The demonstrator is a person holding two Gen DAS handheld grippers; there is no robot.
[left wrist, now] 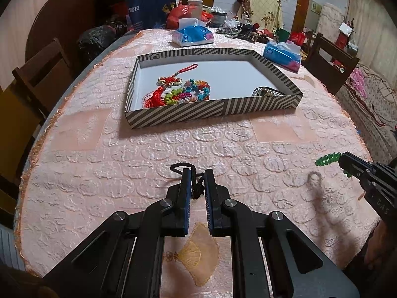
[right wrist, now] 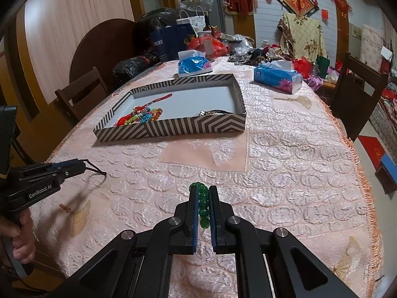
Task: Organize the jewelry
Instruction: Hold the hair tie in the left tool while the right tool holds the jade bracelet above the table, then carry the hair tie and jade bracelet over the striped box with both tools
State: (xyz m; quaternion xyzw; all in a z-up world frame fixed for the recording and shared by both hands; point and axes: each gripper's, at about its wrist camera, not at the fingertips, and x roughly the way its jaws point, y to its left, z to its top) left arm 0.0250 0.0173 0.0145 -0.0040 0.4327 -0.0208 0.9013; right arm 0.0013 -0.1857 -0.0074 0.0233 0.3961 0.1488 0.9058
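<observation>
left wrist view: the left gripper (left wrist: 197, 173) is closed down to a narrow gap on a black cord (left wrist: 182, 167), whose loop pokes out ahead of the tips and lies just above the pink quilted cloth (left wrist: 99, 168) covering the desk. it sits near the desk's near edge. off toward the right edge, the right gripper (left wrist: 343, 160) enters the same view from the side, and a green bead bracelet (left wrist: 327, 159) sticks out of its tips, lifted clear of the cloth.

in the right wrist view the right gripper (right wrist: 202, 188) is pinched almost shut on the green bead bracelet (right wrist: 203, 202), the beads lined up between the blue-lined fingers (right wrist: 193, 213). the left gripper (right wrist: 83, 164) shows at the left edge with the black cord (right wrist: 95, 170) drooping from its tip to the cloth (right wrist: 285, 186); a person's hand (right wrist: 21, 238) grips its handle.

toward the middle of the desk lies a shallow striped box (left wrist: 173, 115), white inside. at its left end are a red knotted tassel (left wrist: 163, 87) and a heap of multicoloured beads (left wrist: 191, 90), touching each other. in its near right corner sits a metallic piece (left wrist: 266, 91), too hidden by the wall to identify. beyond the box, near the far edge, are two blue tissue packs (left wrist: 193, 34) (left wrist: 282, 54), well apart from each other.
</observation>
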